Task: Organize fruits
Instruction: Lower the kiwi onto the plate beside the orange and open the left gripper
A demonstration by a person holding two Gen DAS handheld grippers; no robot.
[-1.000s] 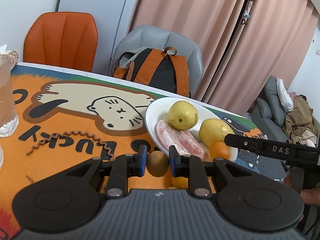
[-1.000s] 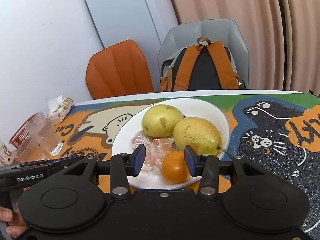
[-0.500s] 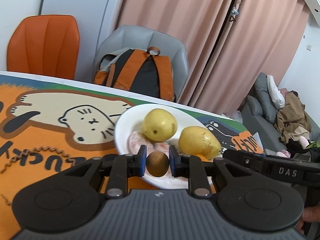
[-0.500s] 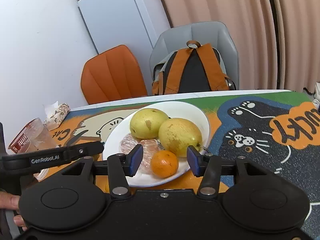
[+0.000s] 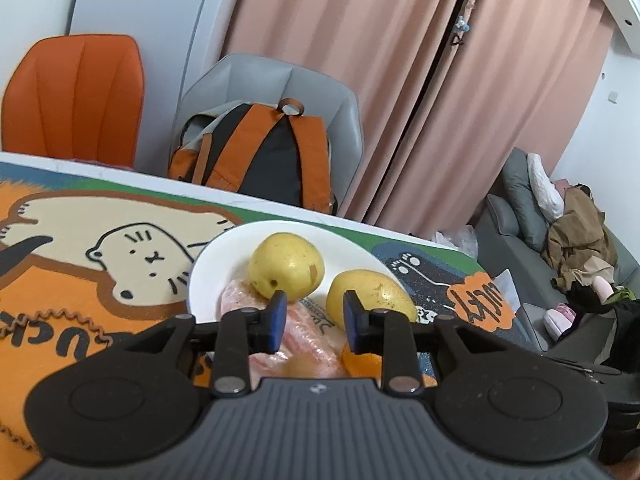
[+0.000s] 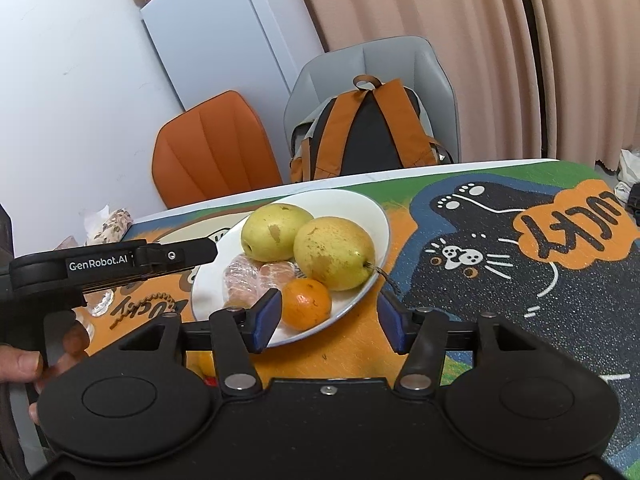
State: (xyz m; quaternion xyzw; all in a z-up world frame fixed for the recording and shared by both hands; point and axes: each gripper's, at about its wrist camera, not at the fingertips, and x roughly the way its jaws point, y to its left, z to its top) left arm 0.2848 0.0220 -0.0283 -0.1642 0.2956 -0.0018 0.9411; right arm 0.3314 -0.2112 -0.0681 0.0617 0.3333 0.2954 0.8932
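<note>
White plate on the table, bearing two pears, wrapped fruit and an orange at 6 o'clock. Left tool parting, nothing clamped. Right tool parting, empty, orange just ahead.

Plate: plain white. Two pears, yellow with brown speckling and scuffs. Orange: bright orange. Wrapped pieces: pale pink-orange under clear film. Table mat: orange ground, cream cat outlined in brown, black cat on speckled dark panel, green border. Backpack: black with orange straps. Chairs: one orange, one grey. Curtain: dusty pink.
</note>
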